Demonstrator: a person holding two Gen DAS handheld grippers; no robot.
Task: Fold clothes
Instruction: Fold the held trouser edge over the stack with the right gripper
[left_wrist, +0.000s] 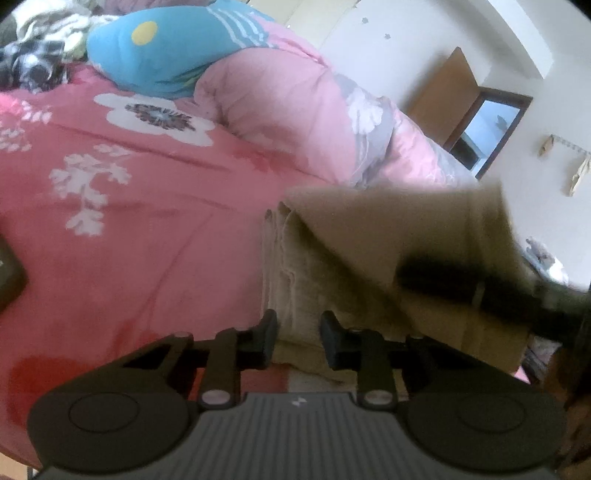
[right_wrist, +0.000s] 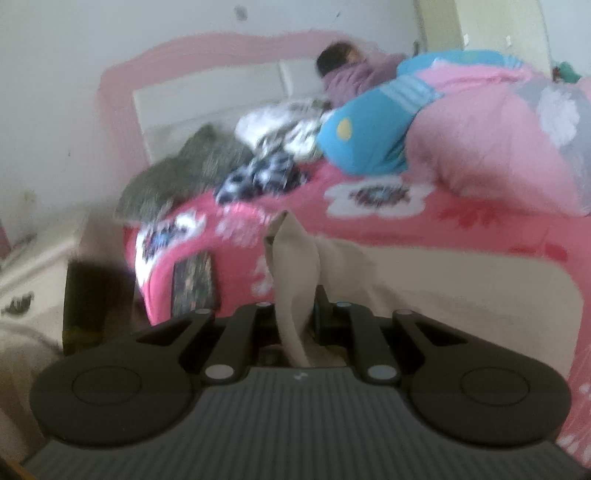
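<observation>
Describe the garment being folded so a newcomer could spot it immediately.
Find the bed's pink flowered sheet. At its near edge lies the beige garment, between the left gripper fingers and pinched by the right gripper. It is plain; the clothes by the headboard are patterned.

A beige garment (left_wrist: 369, 236) lies on a pink bedsheet (left_wrist: 147, 240) with white flowers, near a blue pillow (left_wrist: 162, 51).

Beige garment (left_wrist: 369, 236), plain and soft, lay partly folded on the pink floral bed (left_wrist: 147, 229); stacked layers showed at its left edge, one flap was raised, and a bunched corner (right_wrist: 295, 266) stood lifted upright.
</observation>
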